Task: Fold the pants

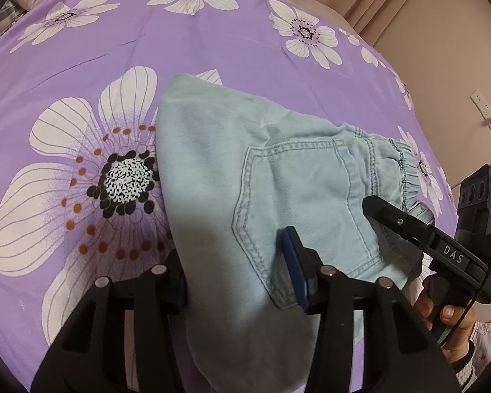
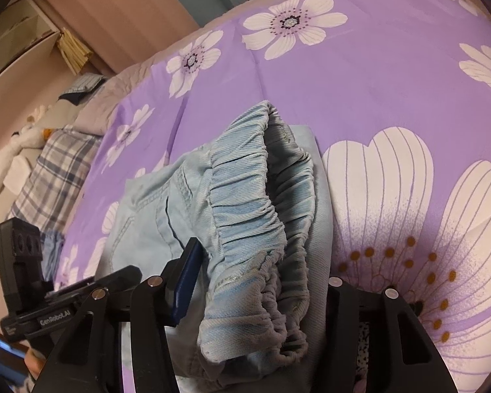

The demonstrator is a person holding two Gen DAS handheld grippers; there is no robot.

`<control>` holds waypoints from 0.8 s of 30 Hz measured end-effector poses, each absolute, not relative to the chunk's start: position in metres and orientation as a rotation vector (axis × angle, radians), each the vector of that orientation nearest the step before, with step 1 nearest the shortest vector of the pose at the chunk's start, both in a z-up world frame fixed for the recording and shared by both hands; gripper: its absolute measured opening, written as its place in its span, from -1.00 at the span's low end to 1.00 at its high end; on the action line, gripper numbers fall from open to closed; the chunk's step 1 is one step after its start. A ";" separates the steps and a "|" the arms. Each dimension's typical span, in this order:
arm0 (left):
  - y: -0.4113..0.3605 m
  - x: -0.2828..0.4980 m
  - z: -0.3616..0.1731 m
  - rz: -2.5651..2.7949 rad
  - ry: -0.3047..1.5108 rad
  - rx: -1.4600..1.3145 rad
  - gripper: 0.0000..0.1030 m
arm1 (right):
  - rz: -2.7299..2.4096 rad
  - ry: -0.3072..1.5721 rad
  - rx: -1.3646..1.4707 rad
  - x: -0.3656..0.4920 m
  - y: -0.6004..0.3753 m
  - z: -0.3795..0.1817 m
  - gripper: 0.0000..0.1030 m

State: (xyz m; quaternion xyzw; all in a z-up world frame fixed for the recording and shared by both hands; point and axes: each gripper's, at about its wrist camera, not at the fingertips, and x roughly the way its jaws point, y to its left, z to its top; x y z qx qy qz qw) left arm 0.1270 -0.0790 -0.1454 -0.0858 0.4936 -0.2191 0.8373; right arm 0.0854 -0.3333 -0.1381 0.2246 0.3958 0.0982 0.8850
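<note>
Light blue denim pants lie folded on a purple sheet with large white flowers; a back pocket faces up. My left gripper straddles the near fold, and the cloth fills the gap between its pads and rises toward the camera. My right gripper has the gathered elastic waistband bunched between its fingers. From the left wrist view, one right finger lies over that waistband end, with a hand on the handle. The right gripper's far pad is hidden by cloth.
A plaid pillow and white bedding lie at the far end of the bed. A wall with a white power strip runs close along one side. The left gripper's body sits just beside the right one.
</note>
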 end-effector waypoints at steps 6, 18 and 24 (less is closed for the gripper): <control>-0.079 0.125 -0.143 -0.454 1.042 -0.175 -0.20 | 0.180 0.810 0.417 0.083 -0.325 -0.132 -0.01; -0.082 0.116 -0.133 -0.440 1.025 -0.140 -0.48 | 0.148 0.748 0.314 0.074 -0.311 -0.115 -0.19; -0.082 0.108 -0.130 -0.437 1.017 -0.133 -0.49 | 0.147 0.728 0.288 0.067 -0.305 -0.111 -0.22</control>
